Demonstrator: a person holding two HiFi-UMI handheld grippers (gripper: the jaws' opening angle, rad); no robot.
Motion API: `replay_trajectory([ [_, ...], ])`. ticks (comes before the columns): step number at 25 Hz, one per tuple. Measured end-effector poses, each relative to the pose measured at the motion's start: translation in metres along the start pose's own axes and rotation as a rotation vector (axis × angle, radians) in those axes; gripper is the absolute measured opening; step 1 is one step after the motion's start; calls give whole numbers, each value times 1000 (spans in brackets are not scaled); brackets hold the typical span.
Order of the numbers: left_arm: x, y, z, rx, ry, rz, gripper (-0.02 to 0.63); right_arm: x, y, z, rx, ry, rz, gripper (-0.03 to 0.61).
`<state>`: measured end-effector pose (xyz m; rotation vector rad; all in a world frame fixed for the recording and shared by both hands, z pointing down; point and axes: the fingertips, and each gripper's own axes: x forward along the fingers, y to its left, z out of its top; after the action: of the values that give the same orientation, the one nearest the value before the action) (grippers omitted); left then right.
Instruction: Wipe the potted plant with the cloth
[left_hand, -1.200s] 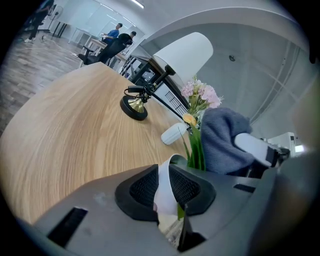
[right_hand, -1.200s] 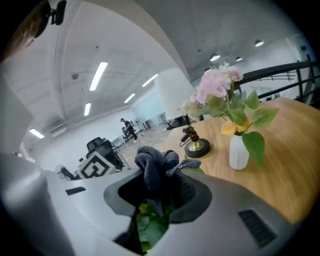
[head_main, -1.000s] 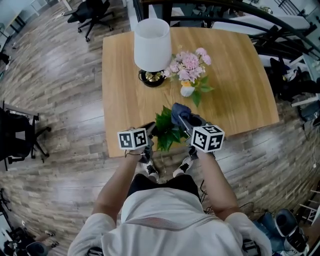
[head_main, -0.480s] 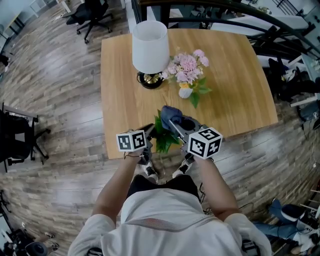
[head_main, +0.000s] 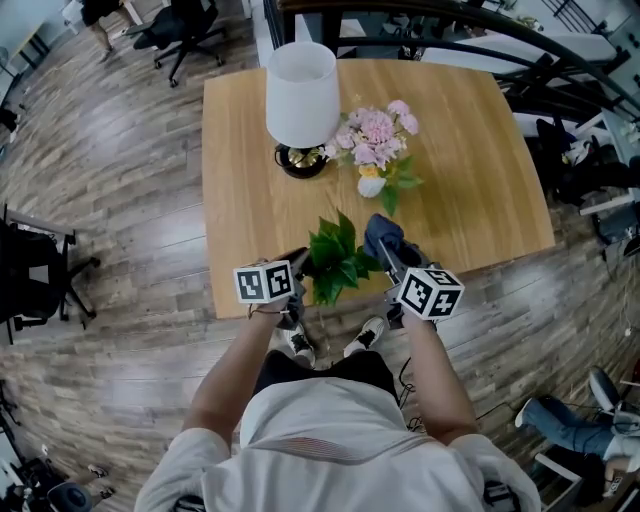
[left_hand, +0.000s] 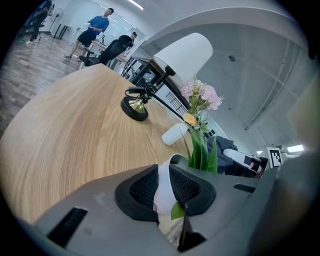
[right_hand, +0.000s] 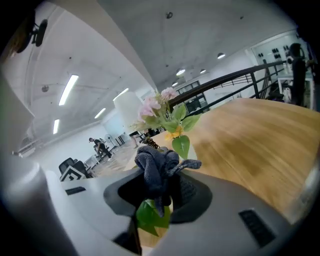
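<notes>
Holding the potted plant (head_main: 335, 258) by its white pot rim, clamped in the left tool (left_hand: 164, 186), at the near edge of the counter (head_main: 240, 190). Pinching the grey-blue cloth (head_main: 383, 232) tight in the right tool (right_hand: 162, 187), just beside the leaves.

I swung my right gripper (head_main: 388, 250), with the cloth (head_main: 382, 230) clamped in it, off the top of the potted plant (head_main: 335, 262) to the plant's right side. That uncovered the upper leaves (head_main: 343, 234). Its marker cube (head_main: 432, 292) went right and lower too, and a person (head_main: 100, 14) walked in at the far top-left.
</notes>
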<state>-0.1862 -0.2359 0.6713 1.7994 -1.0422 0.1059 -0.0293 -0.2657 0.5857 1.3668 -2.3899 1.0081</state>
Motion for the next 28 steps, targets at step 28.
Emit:
replay_trajectory([
  [28,-29,0,37,65,-155,14,92,-70,-15,-17,41,-19,-74,161],
])
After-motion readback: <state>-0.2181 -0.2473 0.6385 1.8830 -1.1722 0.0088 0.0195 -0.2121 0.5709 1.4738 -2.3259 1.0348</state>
